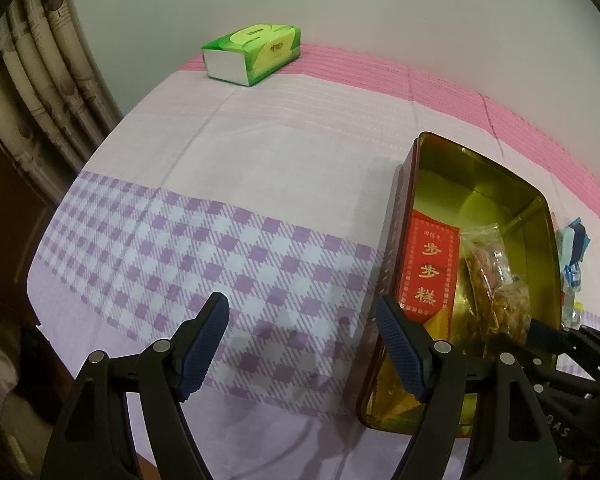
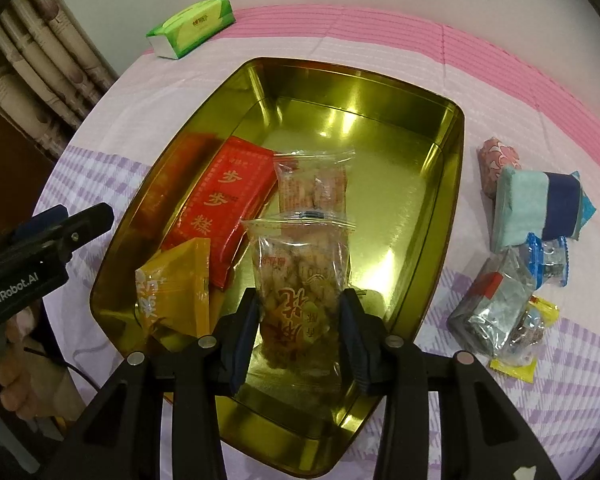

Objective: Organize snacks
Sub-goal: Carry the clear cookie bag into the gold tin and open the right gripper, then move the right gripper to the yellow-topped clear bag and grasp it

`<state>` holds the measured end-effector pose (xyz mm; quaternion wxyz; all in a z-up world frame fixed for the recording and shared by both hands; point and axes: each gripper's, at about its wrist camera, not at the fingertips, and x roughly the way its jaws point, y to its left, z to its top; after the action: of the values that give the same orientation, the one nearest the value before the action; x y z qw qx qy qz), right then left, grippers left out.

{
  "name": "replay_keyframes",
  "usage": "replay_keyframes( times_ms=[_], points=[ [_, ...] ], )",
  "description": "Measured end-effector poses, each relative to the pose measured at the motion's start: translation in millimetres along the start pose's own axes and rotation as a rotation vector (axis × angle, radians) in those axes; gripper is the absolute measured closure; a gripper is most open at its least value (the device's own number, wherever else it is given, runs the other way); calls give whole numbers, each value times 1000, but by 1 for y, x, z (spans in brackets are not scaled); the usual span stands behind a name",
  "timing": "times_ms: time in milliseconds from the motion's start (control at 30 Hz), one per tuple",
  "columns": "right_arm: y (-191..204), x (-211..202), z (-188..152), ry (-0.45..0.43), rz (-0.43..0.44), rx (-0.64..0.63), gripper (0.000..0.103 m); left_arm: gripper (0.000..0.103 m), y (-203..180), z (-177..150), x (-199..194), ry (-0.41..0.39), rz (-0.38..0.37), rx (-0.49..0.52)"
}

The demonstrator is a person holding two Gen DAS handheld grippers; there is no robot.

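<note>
tin near end: in the left wrist view the tin has its near corner hidden behind the left gripper's right finger.
yellow pack: inside the tin, only a sliver of the yellow pack shows past that finger.
clear bag: the bottom of the clear bag is lost between the right gripper fingers, at the tin's near end.
second bag: its lower edge is covered by the clear bag; the second bag print is too blurred to read.
loose pile: right of the tin, the packs overlap; their labels are too small to read.
hand: left of the tin, the hand is cut off by the edge.
</note>
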<state>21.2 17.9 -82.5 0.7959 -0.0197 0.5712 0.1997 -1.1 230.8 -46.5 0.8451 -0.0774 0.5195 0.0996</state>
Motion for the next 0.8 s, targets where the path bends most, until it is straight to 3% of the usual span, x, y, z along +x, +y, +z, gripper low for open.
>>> replay_keyframes(
  times_ms=[400,800],
  points=[
    [-34,-53,2,-110,8,61,63,27,1,-1,1,-5,2,6],
    [-140,-62,-23,-84,-151,272,63,27,-2,-1,0,-11,8,19]
  ],
)
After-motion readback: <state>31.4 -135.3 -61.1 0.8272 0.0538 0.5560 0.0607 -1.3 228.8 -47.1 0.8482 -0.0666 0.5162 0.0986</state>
